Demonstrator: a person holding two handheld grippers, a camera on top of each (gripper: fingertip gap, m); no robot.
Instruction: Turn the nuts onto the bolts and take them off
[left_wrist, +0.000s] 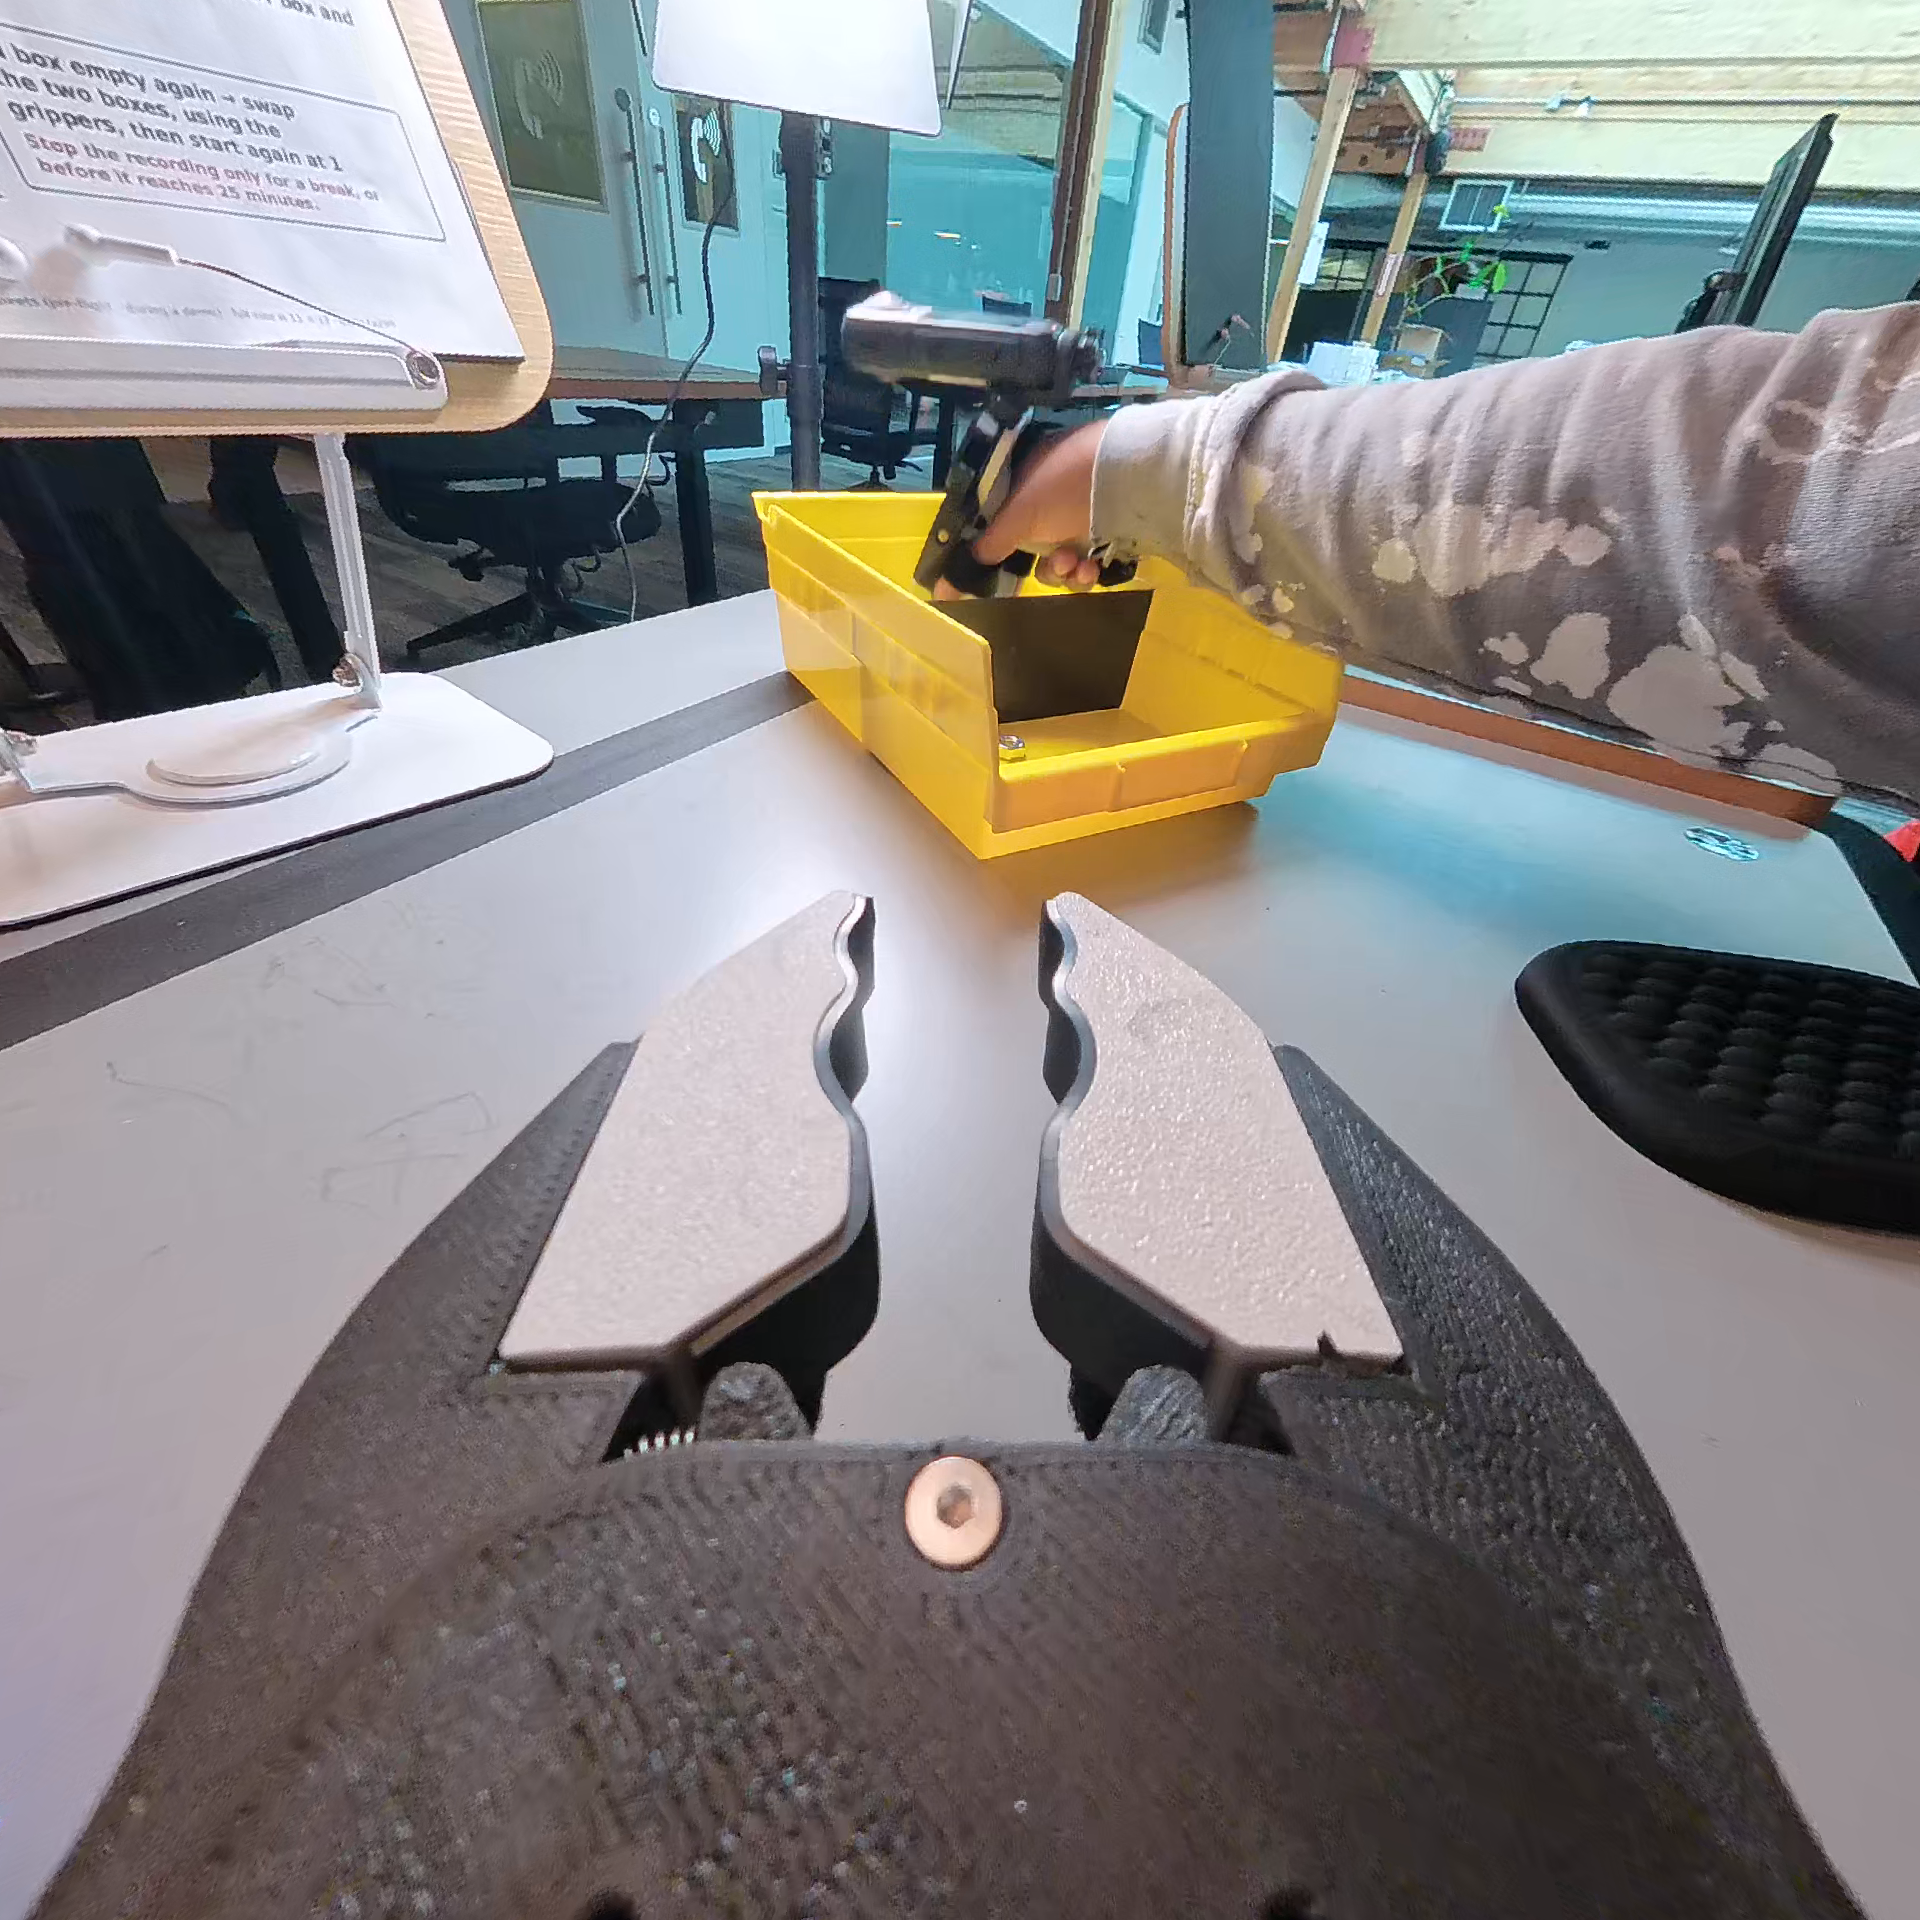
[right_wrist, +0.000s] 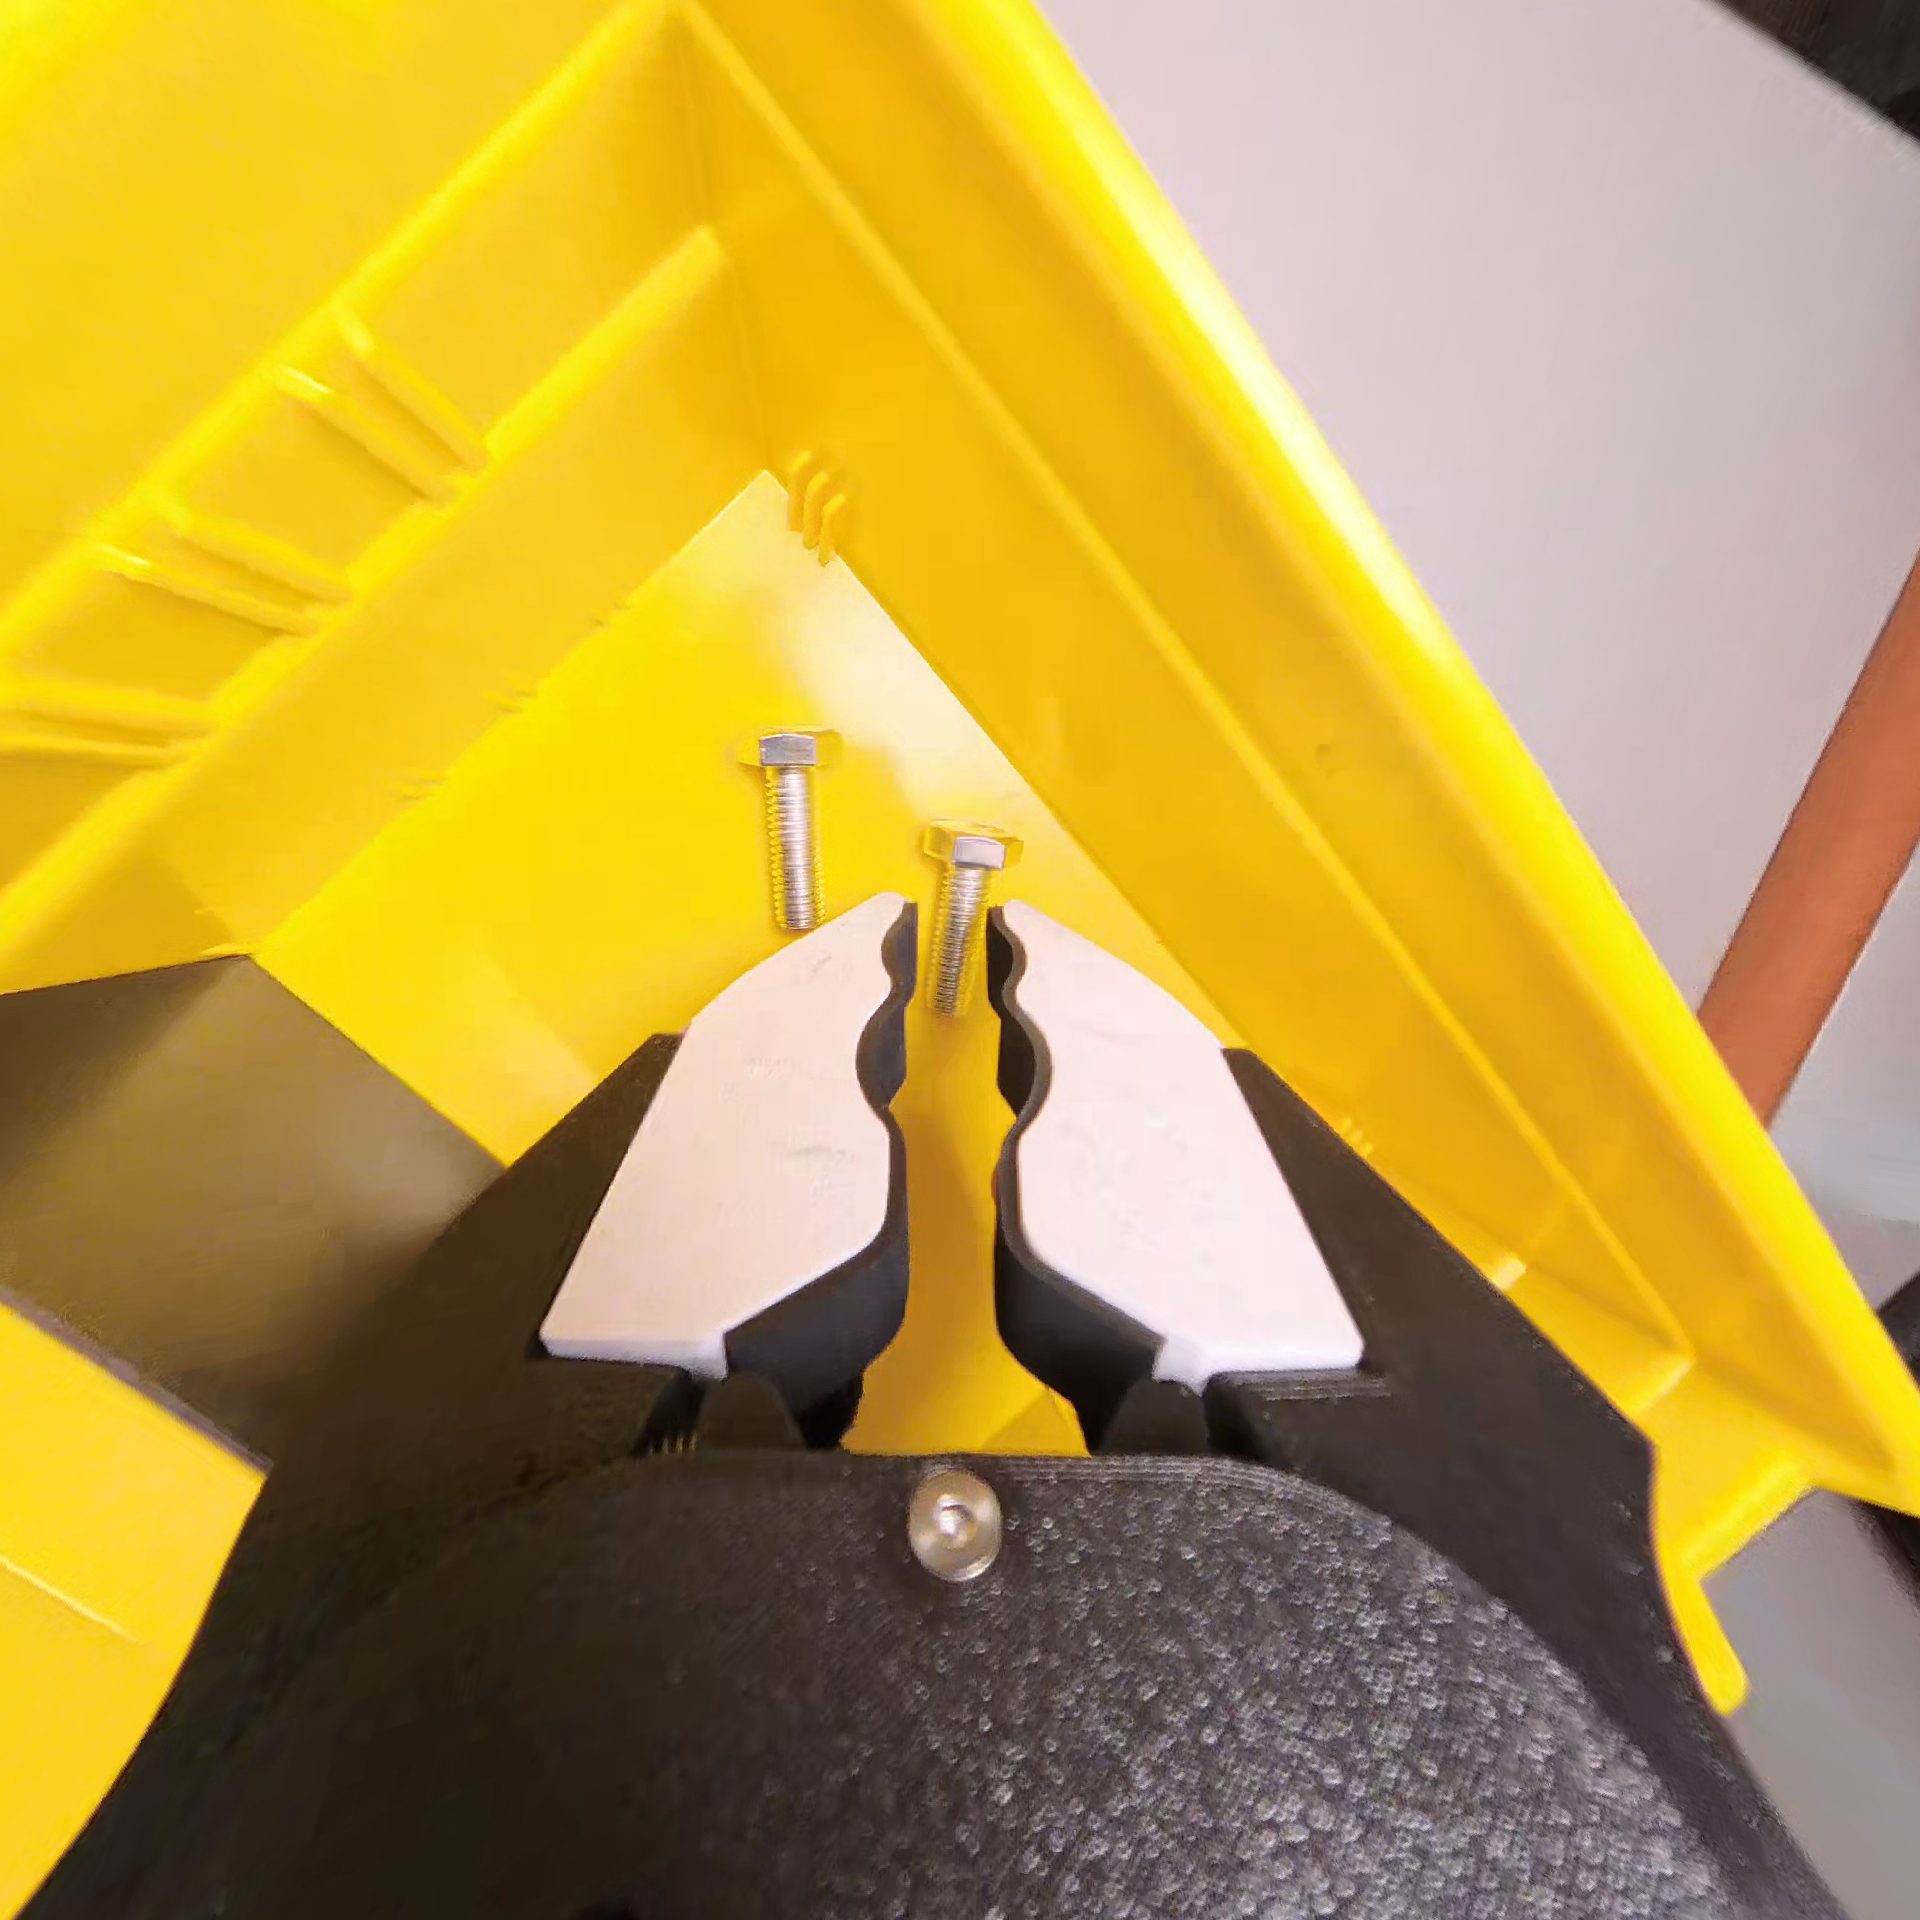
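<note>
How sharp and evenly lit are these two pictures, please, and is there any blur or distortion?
Left wrist view: sharp and evenly lit, wide-angle bending toward the edges, soft yellow glow on the table beside the bin. Right wrist view: slightly soft, the bolts mildly blurred, the pale fingers nearly washed out, edges smeared.

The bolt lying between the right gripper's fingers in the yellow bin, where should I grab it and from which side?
Grip the bolt on its threaded shank, coming from the thread end as the right gripper already does. It lies flat on the yellow bin floor, hex head pointing away into the corner, and the shank sits lengthwise in the open gap.
</note>
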